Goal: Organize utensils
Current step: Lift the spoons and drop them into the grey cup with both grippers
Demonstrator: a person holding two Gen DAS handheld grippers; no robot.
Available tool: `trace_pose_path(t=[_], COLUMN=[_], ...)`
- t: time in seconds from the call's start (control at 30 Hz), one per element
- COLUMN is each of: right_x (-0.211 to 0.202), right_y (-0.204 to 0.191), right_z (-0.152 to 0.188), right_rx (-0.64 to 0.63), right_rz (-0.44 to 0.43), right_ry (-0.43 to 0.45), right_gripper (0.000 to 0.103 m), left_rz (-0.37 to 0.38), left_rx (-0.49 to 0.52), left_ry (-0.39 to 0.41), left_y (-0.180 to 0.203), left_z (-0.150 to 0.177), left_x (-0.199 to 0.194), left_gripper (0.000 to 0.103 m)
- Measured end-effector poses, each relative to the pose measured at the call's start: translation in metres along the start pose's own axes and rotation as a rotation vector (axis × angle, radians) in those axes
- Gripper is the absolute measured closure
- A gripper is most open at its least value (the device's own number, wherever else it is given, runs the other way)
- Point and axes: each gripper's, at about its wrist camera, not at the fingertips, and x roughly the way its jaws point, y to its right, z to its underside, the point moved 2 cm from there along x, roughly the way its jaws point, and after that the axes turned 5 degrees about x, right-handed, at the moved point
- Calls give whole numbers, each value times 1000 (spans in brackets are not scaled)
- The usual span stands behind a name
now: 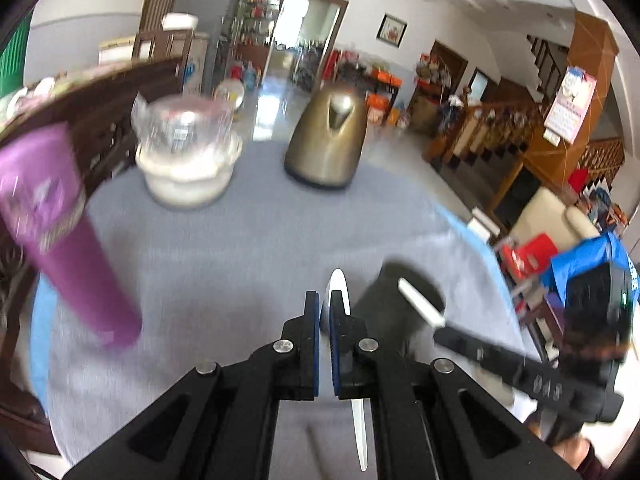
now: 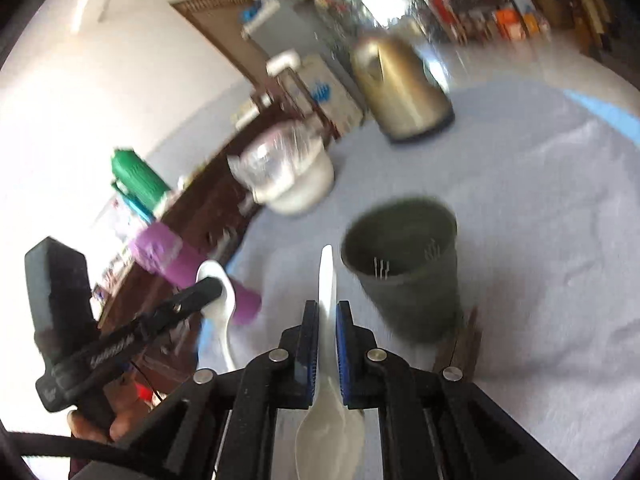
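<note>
My left gripper is shut on a white plastic spoon, bowl end forward, handle hanging below. It also shows in the right wrist view with that spoon. My right gripper is shut on a second white spoon, handle forward, bowl near the camera. It shows at the right of the left wrist view with the spoon's handle over the dark green cup. The cup stands upright on the table, just right of my right gripper's tips.
A grey-blue cloth covers the table. A purple tumbler stands at the left, stacked white bowls with a clear lid and a gold kettle at the back. Brown wooden sticks lie beside the cup.
</note>
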Motion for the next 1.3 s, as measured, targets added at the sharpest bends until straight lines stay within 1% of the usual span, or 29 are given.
trace_pose_path(t=[0.07, 0.2, 0.27, 0.43, 0.57, 0.63, 0.67, 0.73, 0.83, 0.9, 1.03, 1.13, 1.3], right_x=[0, -4, -10, -5, 13, 25, 31, 40, 56, 60, 63, 60, 47], right_y=[1, 10, 14, 36, 50, 53, 54, 61, 67, 67, 61, 59, 58], right_z=[-7, -18, -24, -48, -66, -71, -72, -71, -69, -68, -66, -62, -54], right_rx=[12, 74, 95, 182, 279, 310, 327, 368, 411, 409, 371, 334, 272], right_rz=[-32, -125, -154, -167, -231, -261, -274, -300, -314, -318, -296, -261, -209], right_ry=[5, 14, 64, 168, 219, 233, 238, 244, 241, 242, 262, 270, 272], right_gripper=[94, 94, 94, 94, 94, 94, 94, 94, 93, 93, 91, 91, 91], left_rz=[6, 20, 32, 21, -36, -71, -83, -92, -98, -95, -86, -77, -54], left_rx=[-4, -1, -2, -55, -108, -104, -96, -74, -44, -20, 32, 70, 81], left_ry=[21, 47, 57, 89, 171, 203, 212, 201, 193, 189, 204, 192, 191], left_y=[4, 12, 15, 20, 17, 18, 19, 20, 22, 22, 26, 27, 25], left_z=[-16, -35, -39, -52, -58, -55, -52, -45, -35, -27, -15, -7, 2], left_x=[7, 21, 28, 55, 67, 72, 77, 84, 87, 87, 79, 71, 56], left_gripper=[98, 98, 98, 98, 98, 98, 98, 98, 98, 98, 98, 98, 97])
